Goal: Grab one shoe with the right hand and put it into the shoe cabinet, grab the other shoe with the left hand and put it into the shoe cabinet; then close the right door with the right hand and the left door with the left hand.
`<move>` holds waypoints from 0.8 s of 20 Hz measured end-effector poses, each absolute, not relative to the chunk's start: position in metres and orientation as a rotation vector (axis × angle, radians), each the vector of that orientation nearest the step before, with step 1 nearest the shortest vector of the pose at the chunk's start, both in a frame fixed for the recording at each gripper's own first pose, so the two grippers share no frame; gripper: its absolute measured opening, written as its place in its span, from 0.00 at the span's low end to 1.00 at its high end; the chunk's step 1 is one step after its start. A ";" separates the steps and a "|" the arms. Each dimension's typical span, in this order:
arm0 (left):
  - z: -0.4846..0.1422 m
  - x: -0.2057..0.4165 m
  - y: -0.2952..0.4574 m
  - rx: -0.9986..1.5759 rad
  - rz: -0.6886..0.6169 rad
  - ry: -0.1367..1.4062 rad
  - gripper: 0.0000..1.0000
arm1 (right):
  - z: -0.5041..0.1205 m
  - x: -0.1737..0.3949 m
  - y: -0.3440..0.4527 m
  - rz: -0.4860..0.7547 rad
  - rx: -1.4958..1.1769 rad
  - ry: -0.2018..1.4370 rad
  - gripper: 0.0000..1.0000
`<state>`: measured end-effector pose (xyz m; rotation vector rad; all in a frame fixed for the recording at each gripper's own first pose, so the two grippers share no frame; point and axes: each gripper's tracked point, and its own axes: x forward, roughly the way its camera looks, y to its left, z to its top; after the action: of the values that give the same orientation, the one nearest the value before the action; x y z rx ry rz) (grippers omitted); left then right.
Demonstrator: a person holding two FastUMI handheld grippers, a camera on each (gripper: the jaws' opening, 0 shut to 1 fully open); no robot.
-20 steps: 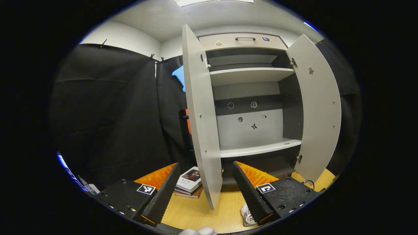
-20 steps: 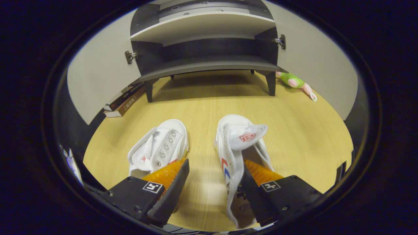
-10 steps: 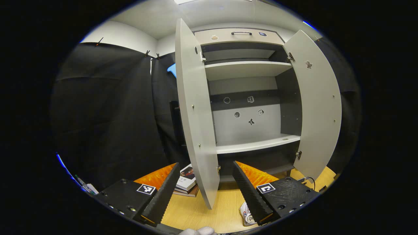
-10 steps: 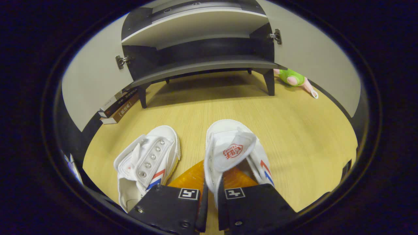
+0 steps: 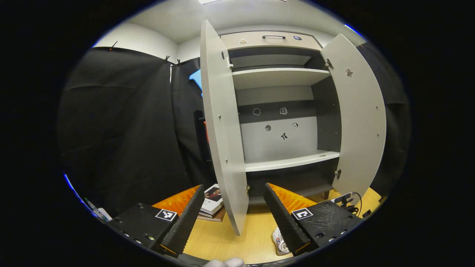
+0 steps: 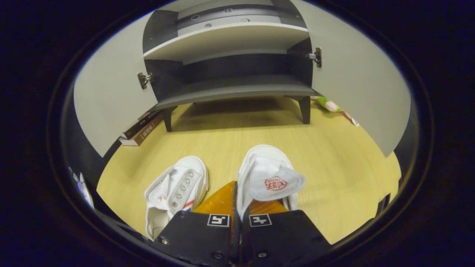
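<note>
In the right gripper view my right gripper [image 6: 236, 202] is shut on the left side wall of a white canvas shoe [image 6: 270, 177], which hangs lifted, toe pointing at the cabinet. The other white shoe [image 6: 177, 189] lies on the wooden floor to its left. Ahead stands the shoe cabinet [image 6: 230, 87] with both doors open. In the left gripper view my left gripper [image 5: 230, 211] is open and holds nothing, facing the cabinet's left door [image 5: 222, 126]; the right door [image 5: 362, 122] stands wide open, and a bit of shoe [image 5: 280, 241] shows by the right finger.
Stacked books [image 5: 211, 205] lie on the floor by the cabinet's left leg, also in the right gripper view as books [image 6: 143, 128]. A green plush toy [image 6: 332, 105] lies behind the right door. Cables [image 5: 349, 202] sit at the floor's right. Black cloth walls the left.
My right gripper went from open around the shoe's side to shut on it, then lifted it off the floor. My left gripper stayed open and shifted slightly relative to the cabinet.
</note>
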<state>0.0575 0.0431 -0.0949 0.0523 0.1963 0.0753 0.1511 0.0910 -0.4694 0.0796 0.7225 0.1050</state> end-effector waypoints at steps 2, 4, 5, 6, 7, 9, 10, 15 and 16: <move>-0.092 0.052 0.043 0.046 0.062 0.185 0.96 | -0.441 0.151 0.092 0.113 0.070 0.688 0.06; -0.088 0.048 0.044 0.040 0.051 0.168 0.96 | -0.408 0.150 0.091 0.112 0.061 0.649 0.06; -0.086 0.044 0.045 0.033 0.047 0.164 1.00 | -0.388 0.151 0.090 0.108 0.055 0.626 0.06; -0.085 0.042 0.045 0.024 0.038 0.161 0.96 | -0.368 0.152 0.090 0.109 0.053 0.605 0.06; -0.086 0.039 0.046 0.015 0.032 0.160 0.96 | -0.347 0.152 0.090 0.105 0.055 0.586 0.06; -0.088 0.034 0.048 -0.003 0.029 0.162 0.96 | -0.307 0.158 0.088 0.100 0.046 0.542 0.06; -0.093 0.034 0.049 -0.006 0.027 0.167 0.96 | -0.287 0.162 0.090 0.099 0.046 0.519 0.06; -0.100 0.033 0.048 0.009 0.024 0.181 0.96 | -0.191 0.194 0.093 0.104 0.058 0.415 0.06; -0.102 0.034 0.048 0.017 0.028 0.184 0.96 | -0.176 0.204 0.094 0.105 0.057 0.395 0.06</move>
<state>0.0339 0.0477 -0.1022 0.0170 0.1838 0.0281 0.2044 0.0936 -0.1756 0.0570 0.3952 0.1047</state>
